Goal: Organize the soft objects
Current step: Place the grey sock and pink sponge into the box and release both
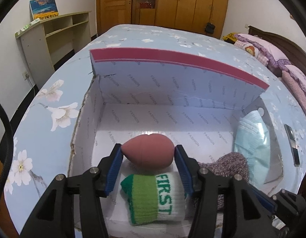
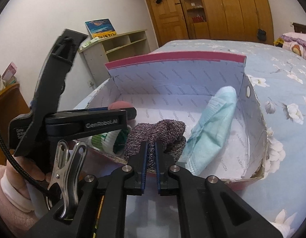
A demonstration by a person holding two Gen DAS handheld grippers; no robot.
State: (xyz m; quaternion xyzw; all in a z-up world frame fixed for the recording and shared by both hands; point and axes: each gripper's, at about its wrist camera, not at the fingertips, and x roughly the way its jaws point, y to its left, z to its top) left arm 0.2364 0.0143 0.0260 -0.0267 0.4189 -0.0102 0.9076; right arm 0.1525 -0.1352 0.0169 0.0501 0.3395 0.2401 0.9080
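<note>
In the left wrist view, the left tool [image 1: 148,153] stands partly open inside the open box [image 1: 89,130] on the bed [image 1: 43,107], its blue pads flanking the pink egg-shaped sponge [image 1: 148,151], which lies on the box floor beyond a green and white sock [image 1: 158,196]. In the right wrist view, the right tool [image 2: 151,148] is nearly closed, its pads pinching a fold of the purple knit sock [image 2: 156,132], which lies in the box beside a light blue face mask [image 2: 212,127].
</note>
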